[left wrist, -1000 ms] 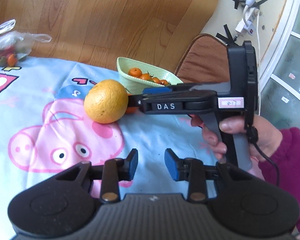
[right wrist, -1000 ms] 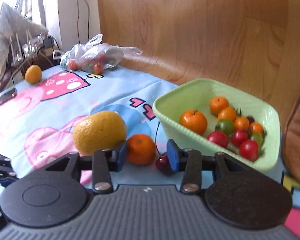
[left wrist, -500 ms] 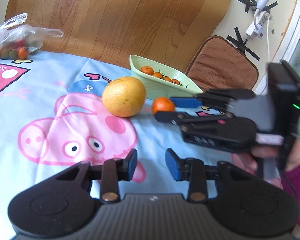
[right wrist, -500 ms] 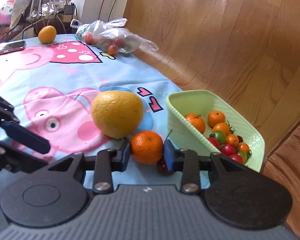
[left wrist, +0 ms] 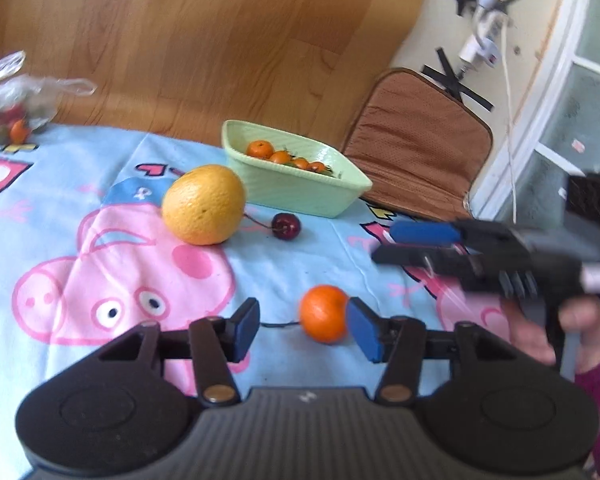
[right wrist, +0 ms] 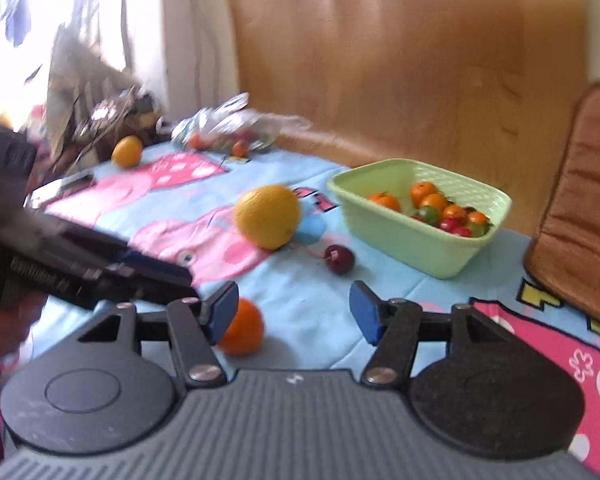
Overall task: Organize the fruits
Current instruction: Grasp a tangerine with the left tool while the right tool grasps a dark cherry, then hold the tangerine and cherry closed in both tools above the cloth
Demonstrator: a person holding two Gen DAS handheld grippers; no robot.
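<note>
Loose on the worktop, small mandarin (left wrist: 324, 319): light, round, prone to rolling, soft-skinned; grip across its middle; left gripper (left wrist: 305, 330) jaws opening, fruit between them unpressed; right gripper (right wrist: 294, 313) jaws opening, empty

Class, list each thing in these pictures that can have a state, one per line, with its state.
Left tool: jaws opening, nothing gripped.
Right tool: jaws opening, empty.
Small orange: loose on the cloth, beside the left tool's right pad.
Green basket: upright, part filled.
Cherry: loose on the cloth.
</note>
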